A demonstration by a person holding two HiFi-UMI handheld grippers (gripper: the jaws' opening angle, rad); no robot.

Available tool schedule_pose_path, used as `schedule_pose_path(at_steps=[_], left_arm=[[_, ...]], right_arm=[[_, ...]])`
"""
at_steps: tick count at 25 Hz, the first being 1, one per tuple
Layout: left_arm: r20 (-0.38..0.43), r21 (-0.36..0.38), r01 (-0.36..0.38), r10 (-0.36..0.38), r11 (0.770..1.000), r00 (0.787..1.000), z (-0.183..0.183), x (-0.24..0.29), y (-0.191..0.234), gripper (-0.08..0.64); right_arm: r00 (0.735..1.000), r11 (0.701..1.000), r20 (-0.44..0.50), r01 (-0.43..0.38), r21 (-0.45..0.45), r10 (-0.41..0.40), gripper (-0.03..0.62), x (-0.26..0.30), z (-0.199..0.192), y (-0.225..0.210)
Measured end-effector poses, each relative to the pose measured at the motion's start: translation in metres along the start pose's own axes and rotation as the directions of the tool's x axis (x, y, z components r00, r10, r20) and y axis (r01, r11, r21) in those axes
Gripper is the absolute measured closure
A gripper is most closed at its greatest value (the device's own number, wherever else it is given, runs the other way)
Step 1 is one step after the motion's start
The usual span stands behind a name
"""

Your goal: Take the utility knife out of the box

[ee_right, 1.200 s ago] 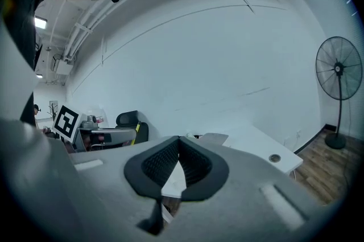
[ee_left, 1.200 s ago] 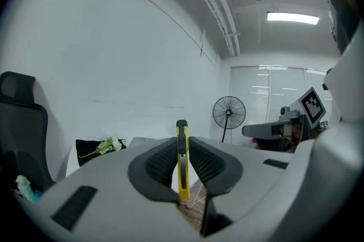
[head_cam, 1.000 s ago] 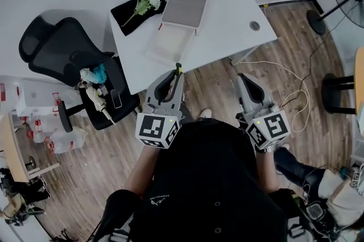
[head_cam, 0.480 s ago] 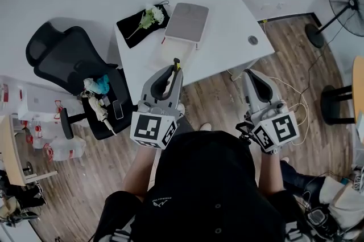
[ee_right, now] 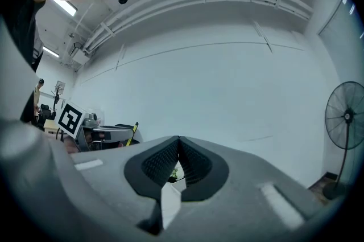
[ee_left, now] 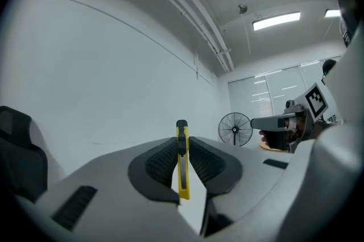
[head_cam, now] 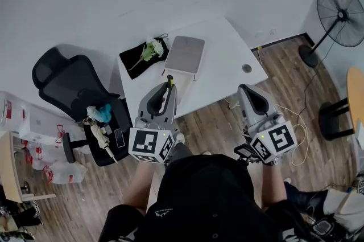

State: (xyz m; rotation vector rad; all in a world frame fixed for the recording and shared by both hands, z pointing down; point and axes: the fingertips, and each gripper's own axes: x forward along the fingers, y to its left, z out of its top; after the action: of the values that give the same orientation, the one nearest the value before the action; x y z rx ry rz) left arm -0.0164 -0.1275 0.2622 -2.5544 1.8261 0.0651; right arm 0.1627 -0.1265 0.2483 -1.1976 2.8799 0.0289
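My left gripper (head_cam: 169, 83) is shut on the yellow utility knife (head_cam: 170, 80), held level over the near edge of the white table (head_cam: 227, 67). In the left gripper view the knife (ee_left: 182, 162) stands upright, pinched between the ribbed pads, its black tip above them. The box (head_cam: 185, 54), with its grey lid swung open, lies on the table beyond the knife; its base is partly hidden by the left gripper. My right gripper (head_cam: 245, 89) is shut with nothing in it, beside the table's near right edge. In the right gripper view its pads (ee_right: 170, 162) meet at the tip.
A black cloth with white flowers (head_cam: 145, 53) lies left of the box. A black office chair (head_cam: 74, 78) with clutter on its seat stands at the left. A standing fan (head_cam: 340, 7) is at the far right, and cables run over the wood floor (head_cam: 296, 121).
Both grippers have risen together, and the table and floor now look farther off. The knife stays clamped in the left gripper; the right one stays shut.
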Motion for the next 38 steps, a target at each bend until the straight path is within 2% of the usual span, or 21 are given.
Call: schedule_pose_path(at_steps=[8, 21, 38], left_arm=[[0.028, 0.021, 0.014, -0.015, 1.0, 0.999, 0.019, 0.006, -0.003, 0.498], [-0.046, -0.002, 0.054, -0.054, 0.999, 0.998, -0.013, 0.01, -0.013, 0.499], [-0.078, -0.032, 0.05, -0.052, 0.998, 0.996, -0.029, 0.018, -0.012, 0.498]], right_arm=[[0.999, 1.0, 0.046, -0.001, 0.005, 0.001, 0.589, 0.003, 0.021, -0.006], [1.0, 0.999, 0.008, -0.011, 0.038, 0.011, 0.588, 0.009, 0.003, -0.001], [1.0, 0.997, -0.014, -0.013, 0.076, 0.015, 0.589, 0.014, -0.014, -0.011]])
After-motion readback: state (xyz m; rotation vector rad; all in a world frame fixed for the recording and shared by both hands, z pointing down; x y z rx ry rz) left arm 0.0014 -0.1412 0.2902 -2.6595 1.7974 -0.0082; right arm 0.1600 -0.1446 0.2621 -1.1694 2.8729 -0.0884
